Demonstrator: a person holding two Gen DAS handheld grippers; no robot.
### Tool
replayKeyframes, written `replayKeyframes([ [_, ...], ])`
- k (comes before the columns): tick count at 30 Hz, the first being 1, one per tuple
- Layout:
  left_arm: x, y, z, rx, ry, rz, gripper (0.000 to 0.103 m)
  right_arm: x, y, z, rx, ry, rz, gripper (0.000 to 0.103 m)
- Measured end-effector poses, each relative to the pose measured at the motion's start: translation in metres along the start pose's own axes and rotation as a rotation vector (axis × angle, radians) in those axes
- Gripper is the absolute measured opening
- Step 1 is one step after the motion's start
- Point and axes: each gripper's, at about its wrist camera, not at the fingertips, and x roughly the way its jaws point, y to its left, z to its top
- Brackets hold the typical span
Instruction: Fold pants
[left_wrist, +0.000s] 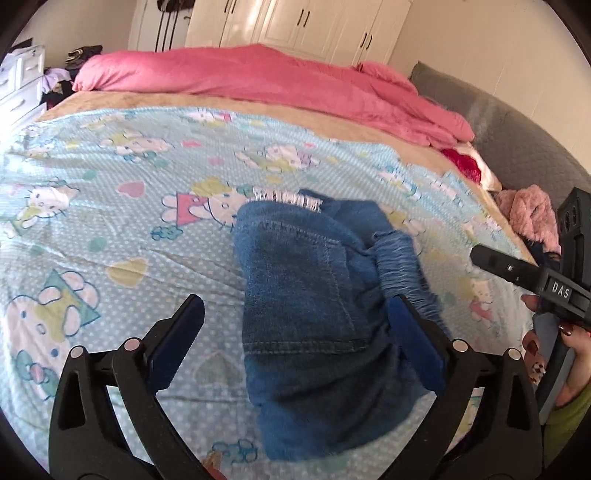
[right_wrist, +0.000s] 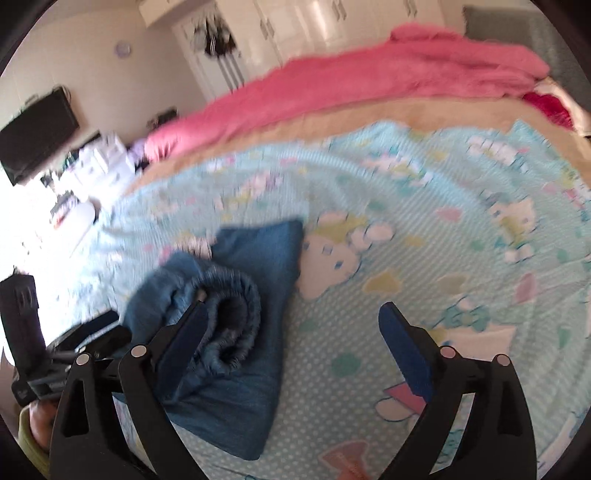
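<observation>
A pair of blue denim pants (left_wrist: 306, 295) lies folded into a small bundle on the bed, its gathered elastic waistband (left_wrist: 399, 258) on the right side. My left gripper (left_wrist: 295, 310) hovers just over the bundle with its jaws spread wide, and the pads do not press on the cloth. In the right wrist view the pants (right_wrist: 240, 332) lie at lower left with the waistband (right_wrist: 236, 295) curled up. My right gripper (right_wrist: 295, 314) is open over the sheet, its left finger (right_wrist: 188, 332) in front of the bundle's edge and nothing held.
The bed has a light blue cartoon-cat sheet (left_wrist: 110, 221), with a pink duvet (left_wrist: 258, 77) heaped along the far side. A grey headboard (left_wrist: 517, 129) and a pink fuzzy garment (left_wrist: 532, 214) are at the right. A hand (left_wrist: 554, 354) holds the other gripper's handle.
</observation>
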Motion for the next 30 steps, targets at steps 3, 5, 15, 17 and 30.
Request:
replayKeyframes([
  [3, -0.013, -0.005, 0.002, -0.004, -0.022, -0.004, 0.094, -0.017, 0.002, 0.005, -0.02, -0.086, -0.022, 0.096],
  [5, -0.024, -0.011, 0.003, 0.009, -0.051, 0.006, 0.094, -0.028, 0.006, 0.006, -0.045, -0.142, -0.028, 0.099],
  [15, -0.062, -0.033, -0.011, 0.058, -0.13, 0.04, 0.094, -0.071, 0.035, -0.014, -0.173, -0.276, -0.024, 0.099],
  [17, -0.065, -0.033, -0.016, 0.053, -0.13, 0.036, 0.094, -0.078, 0.037, -0.021, -0.162, -0.285, -0.006, 0.099],
  [30, -0.075, -0.034, -0.05, 0.031, -0.087, 0.054, 0.094, -0.089, 0.045, -0.056, -0.162, -0.224, -0.005, 0.099],
])
